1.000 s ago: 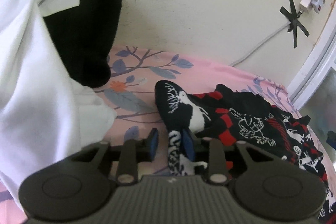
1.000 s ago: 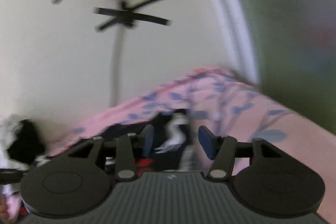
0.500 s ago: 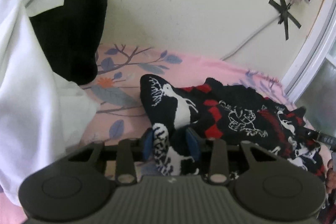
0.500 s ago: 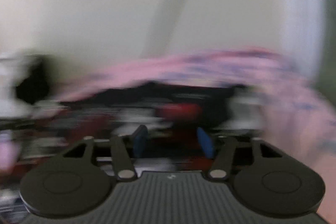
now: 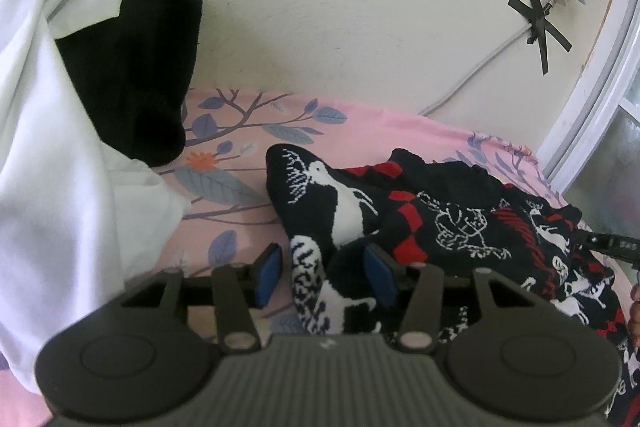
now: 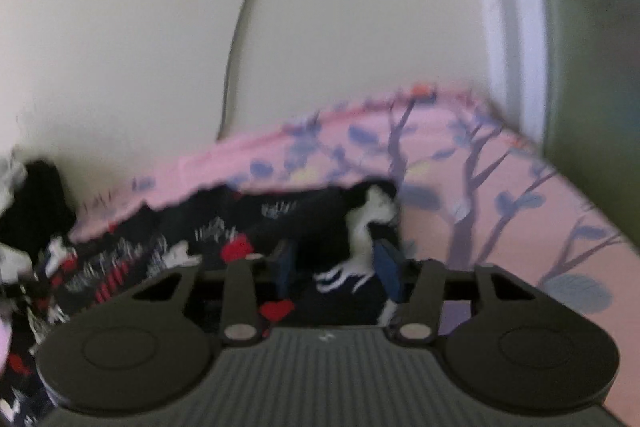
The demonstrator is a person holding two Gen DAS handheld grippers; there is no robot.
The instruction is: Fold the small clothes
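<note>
Left claw (image 5: 325, 277) has just been opening, black-and-white knit deer-pattern garment (image 5: 420, 223) loose between its jaws on pink floral bed sheet (image 5: 360, 127); right claw (image 6: 335, 269) likewise open astride it.

Dark patterned knitwear spread on a pink bedsheet

A black knitted garment (image 5: 472, 223) with white deer figures and red checks lies rumpled on the pink leaf-print sheet (image 5: 372, 131), near the wall. One narrow end (image 5: 316, 187), black with a white deer, sticks out toward the left and curls over itself. In the right wrist view the same garment (image 6: 224, 239) looks blurred, its far corner (image 6: 372, 203) raised in a fold.
</note>
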